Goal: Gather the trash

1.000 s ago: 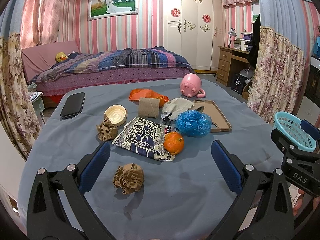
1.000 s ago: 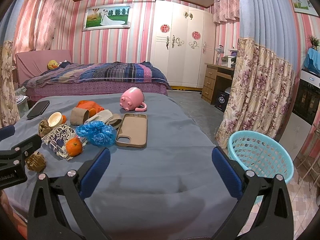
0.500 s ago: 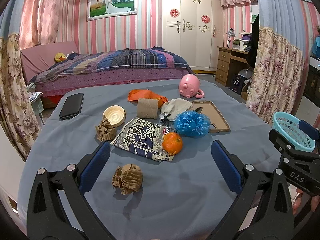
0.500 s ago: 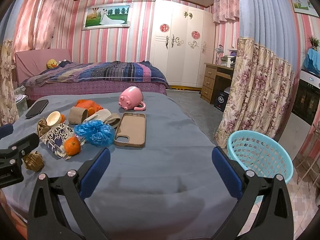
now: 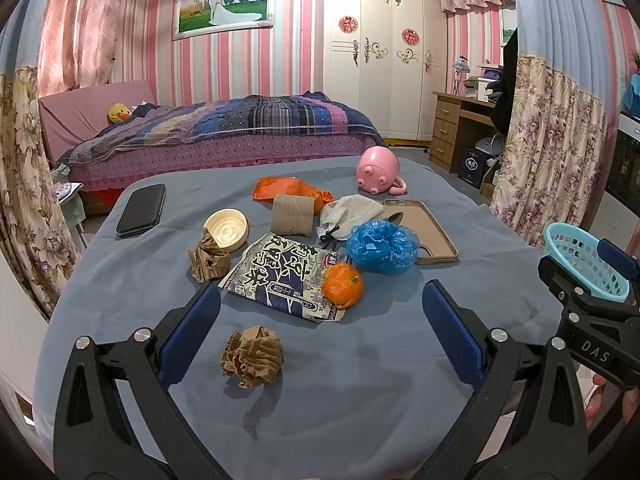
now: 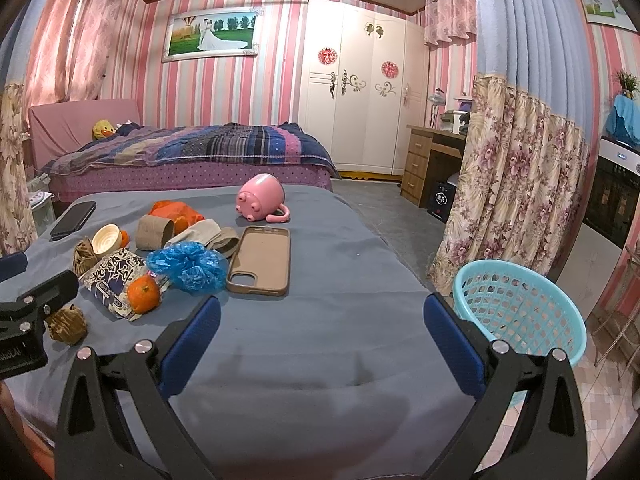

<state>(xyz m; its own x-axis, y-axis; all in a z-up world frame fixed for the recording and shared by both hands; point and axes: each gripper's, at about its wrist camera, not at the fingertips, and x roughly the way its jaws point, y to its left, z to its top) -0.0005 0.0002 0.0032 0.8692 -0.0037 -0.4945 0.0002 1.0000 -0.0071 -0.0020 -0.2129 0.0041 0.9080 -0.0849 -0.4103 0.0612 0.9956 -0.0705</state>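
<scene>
A crumpled brown paper ball lies on the blue-grey table cloth, just ahead of my open left gripper, nearer its left finger. Behind it lie a printed snack wrapper, an orange, a blue plastic wad, a second brown paper wad, a cardboard tube and an orange bag. The turquoise basket stands off the table's right edge, beside my open, empty right gripper.
A pink pig mug, a tan phone case, a black phone, a cream lid and a grey cloth pouch also lie on the table. A bed, wardrobe and floral curtain surround it.
Both grippers have drifted only slightly; the left view has edged a little closer to the trash pile. Nothing on the table has moved.
</scene>
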